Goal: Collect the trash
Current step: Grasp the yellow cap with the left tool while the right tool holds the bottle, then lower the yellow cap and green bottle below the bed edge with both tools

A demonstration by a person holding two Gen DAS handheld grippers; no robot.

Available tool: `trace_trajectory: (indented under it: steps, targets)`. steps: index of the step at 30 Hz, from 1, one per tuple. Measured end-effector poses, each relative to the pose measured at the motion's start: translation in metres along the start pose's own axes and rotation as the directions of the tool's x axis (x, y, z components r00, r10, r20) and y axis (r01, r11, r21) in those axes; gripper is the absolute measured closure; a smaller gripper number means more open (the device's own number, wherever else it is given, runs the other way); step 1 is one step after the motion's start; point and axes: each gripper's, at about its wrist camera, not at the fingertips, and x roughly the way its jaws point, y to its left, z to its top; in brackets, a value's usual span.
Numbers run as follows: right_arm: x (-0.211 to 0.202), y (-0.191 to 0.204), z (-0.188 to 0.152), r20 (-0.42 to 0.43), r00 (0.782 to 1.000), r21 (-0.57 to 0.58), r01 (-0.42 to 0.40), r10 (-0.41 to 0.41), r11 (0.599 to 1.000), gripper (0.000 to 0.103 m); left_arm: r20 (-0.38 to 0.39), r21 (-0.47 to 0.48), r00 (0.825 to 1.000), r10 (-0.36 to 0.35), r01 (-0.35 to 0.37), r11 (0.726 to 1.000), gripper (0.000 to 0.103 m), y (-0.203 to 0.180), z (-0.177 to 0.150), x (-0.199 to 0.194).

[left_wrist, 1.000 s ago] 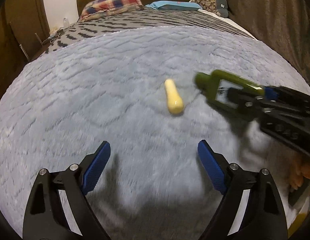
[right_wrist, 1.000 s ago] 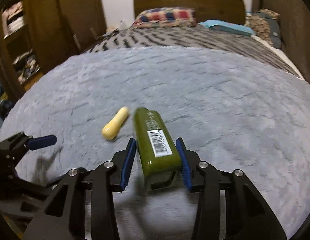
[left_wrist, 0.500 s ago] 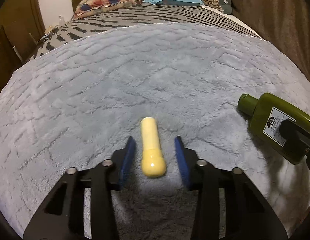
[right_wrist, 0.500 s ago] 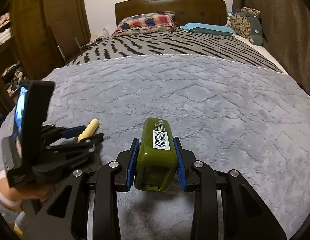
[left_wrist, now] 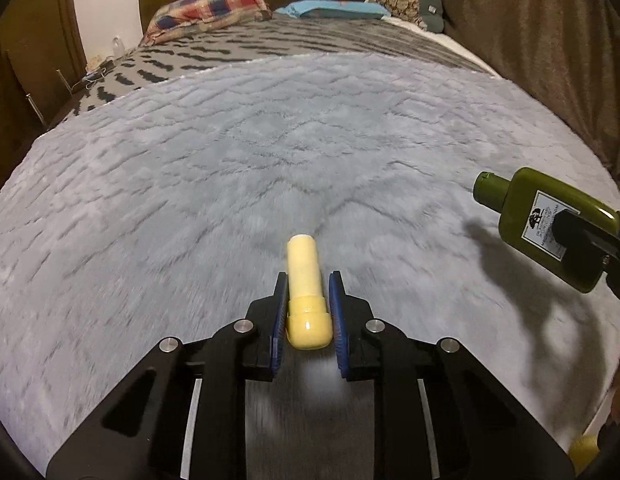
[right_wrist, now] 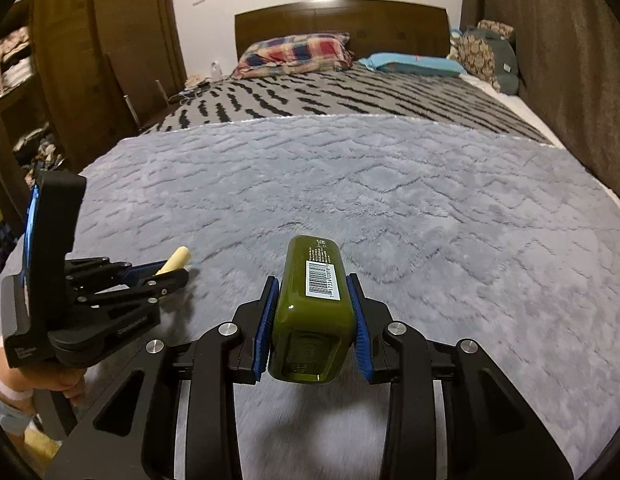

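My left gripper [left_wrist: 308, 286] is shut on a small pale yellow tube [left_wrist: 306, 280], its cap end between the blue pads, held just above the grey fuzzy blanket [left_wrist: 230, 168]. My right gripper [right_wrist: 311, 286] is shut on an olive green bottle [right_wrist: 311, 292] with a barcode label, lifted over the blanket. The bottle also shows at the right of the left wrist view [left_wrist: 549, 228]. The left gripper [right_wrist: 166, 272] with the yellow tube [right_wrist: 176, 260] shows at the left of the right wrist view.
The blanket covers the near part of a bed with a zebra-striped cover [right_wrist: 349, 96], pillows [right_wrist: 294, 52] and a wooden headboard [right_wrist: 341, 20]. A wardrobe [right_wrist: 90, 60] stands left, a brown curtain [right_wrist: 569, 60] right.
My left gripper came down over the yellow tube, closed on it and lifted it slightly. The right gripper kept holding the green bottle and drew back to the right.
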Motion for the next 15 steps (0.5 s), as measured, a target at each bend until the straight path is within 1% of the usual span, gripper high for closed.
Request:
trace_trajectory:
  steps: [5, 6, 9, 12, 15]
  targets:
    - [-0.040, 0.008, -0.027, 0.027, 1.000, -0.004, -0.009, 0.010, 1.000, 0.068, 0.055, 0.002, 0.998, -0.015, 0.015, 1.000, 0.084, -0.001, -0.024, -0.053]
    - [-0.052, 0.010, -0.040, 0.033, 0.999, -0.005, -0.013, 0.014, 1.000, 0.068, 0.064, 0.003, 0.998, -0.017, 0.017, 1.000, 0.084, -0.002, -0.029, -0.062]
    - [-0.073, 0.014, -0.062, 0.039, 0.999, -0.002, -0.018, 0.018, 1.000, 0.068, 0.088, 0.008, 0.996, -0.027, 0.027, 1.000, 0.084, -0.003, -0.050, -0.089]
    - [-0.096, 0.020, -0.082, 0.047, 0.999, -0.013, -0.017, 0.018, 1.000, 0.068, 0.112, 0.011, 0.992, -0.053, 0.052, 0.999, 0.084, -0.006, -0.078, -0.116]
    - [-0.124, 0.027, -0.097, 0.076, 0.997, -0.028, -0.020, 0.022, 0.999, 0.068, 0.147, 0.011, 0.986, -0.073, 0.072, 0.997, 0.084, -0.011, -0.107, -0.142]
